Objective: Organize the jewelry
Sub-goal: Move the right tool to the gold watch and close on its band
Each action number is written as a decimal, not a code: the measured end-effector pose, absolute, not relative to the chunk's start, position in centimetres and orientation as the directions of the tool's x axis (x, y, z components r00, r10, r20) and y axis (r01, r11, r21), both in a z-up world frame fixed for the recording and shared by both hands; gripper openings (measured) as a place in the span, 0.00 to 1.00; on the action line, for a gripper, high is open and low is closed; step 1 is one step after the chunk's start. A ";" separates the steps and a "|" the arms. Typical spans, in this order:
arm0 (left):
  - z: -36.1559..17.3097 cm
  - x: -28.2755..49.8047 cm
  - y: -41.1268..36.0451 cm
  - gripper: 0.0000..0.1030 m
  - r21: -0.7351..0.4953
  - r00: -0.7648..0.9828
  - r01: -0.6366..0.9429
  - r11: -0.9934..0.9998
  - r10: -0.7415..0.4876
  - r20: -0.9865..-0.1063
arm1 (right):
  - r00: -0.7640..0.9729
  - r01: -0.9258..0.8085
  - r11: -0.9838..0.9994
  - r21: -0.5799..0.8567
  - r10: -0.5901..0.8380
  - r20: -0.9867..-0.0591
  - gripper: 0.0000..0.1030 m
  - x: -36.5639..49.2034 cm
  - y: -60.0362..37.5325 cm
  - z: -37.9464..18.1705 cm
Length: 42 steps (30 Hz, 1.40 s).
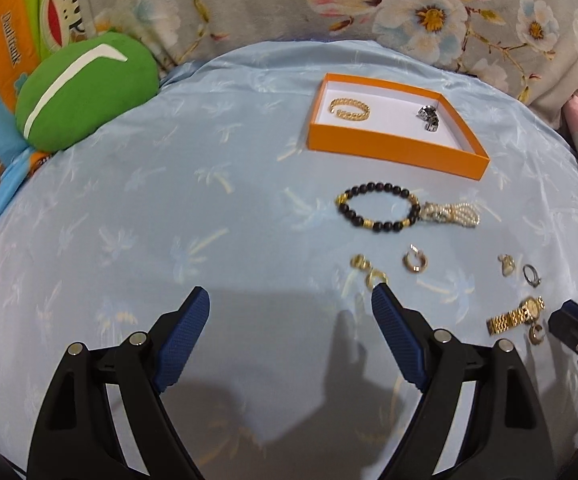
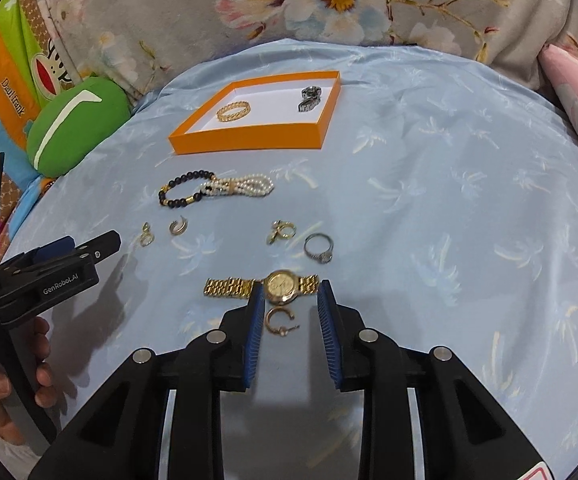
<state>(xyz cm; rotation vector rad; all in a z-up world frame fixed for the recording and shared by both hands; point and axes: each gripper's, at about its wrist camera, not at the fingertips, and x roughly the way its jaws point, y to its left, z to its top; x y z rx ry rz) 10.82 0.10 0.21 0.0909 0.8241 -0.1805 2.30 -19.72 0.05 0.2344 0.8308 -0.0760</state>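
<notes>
Only the right wrist view shows the person's hand [image 2: 17, 364] gripping the left hand-held gripper [image 2: 85, 248] at 9 o'clock. The left wrist view catches just the tip of the right hand-held gripper [image 1: 565, 320] at 3 o'clock.

The left hand-held gripper [image 1: 291, 300] stands wide apart and empty above the blue sheet [image 1: 169, 200], with a gold ring [image 1: 375, 278] just beside its right finger. The right hand-held gripper [image 2: 291, 300] is narrowly parted, released, gripping nothing. A hoop earring [image 2: 279, 322] lies on the sheet between its fingers, and the watch [image 2: 263, 286] sits at their tips.

The watch lies flat at the picture's centre, face up, its long axis running 9 to 3 o'clock. The orange box [image 2: 249, 142] at 11 o'clock holds a gold bangle [image 2: 233, 111] and a silver piece [image 2: 309, 98]. The bead bracelet [image 2: 185, 190] and pearl bracelet [image 2: 245, 188] touch end to end below it.
</notes>
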 end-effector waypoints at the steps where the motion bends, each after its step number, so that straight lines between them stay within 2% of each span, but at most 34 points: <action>1: 0.2 10.6 0.3 0.78 0.001 0.666 0.191 0.982 -0.129 -0.735 | 0.672 0.157 0.971 0.179 0.028 -0.740 0.26 2.1 -19.5 -0.1; 16: -0.2 9.8 1.0 0.78 -0.023 0.666 0.180 0.983 -0.139 -0.733 | 0.670 0.199 0.965 0.173 -0.006 -0.743 0.26 2.1 -19.8 -0.4; 25: -0.2 9.6 1.6 0.78 -0.042 0.671 0.169 0.985 -0.146 -0.727 | 0.645 0.197 0.955 0.220 0.042 -0.763 0.27 3.8 -20.2 -1.1; 31: -0.3 9.8 2.2 0.79 -0.075 0.662 0.155 0.985 -0.160 -0.732 | 0.639 0.197 0.946 0.257 0.075 -0.765 0.36 3.7 -19.5 -1.1; 42: -0.3 9.8 2.4 0.78 -0.090 0.662 0.158 0.983 -0.173 -0.729 | 0.643 0.218 0.938 0.269 0.069 -0.763 0.39 6.7 -19.3 -1.2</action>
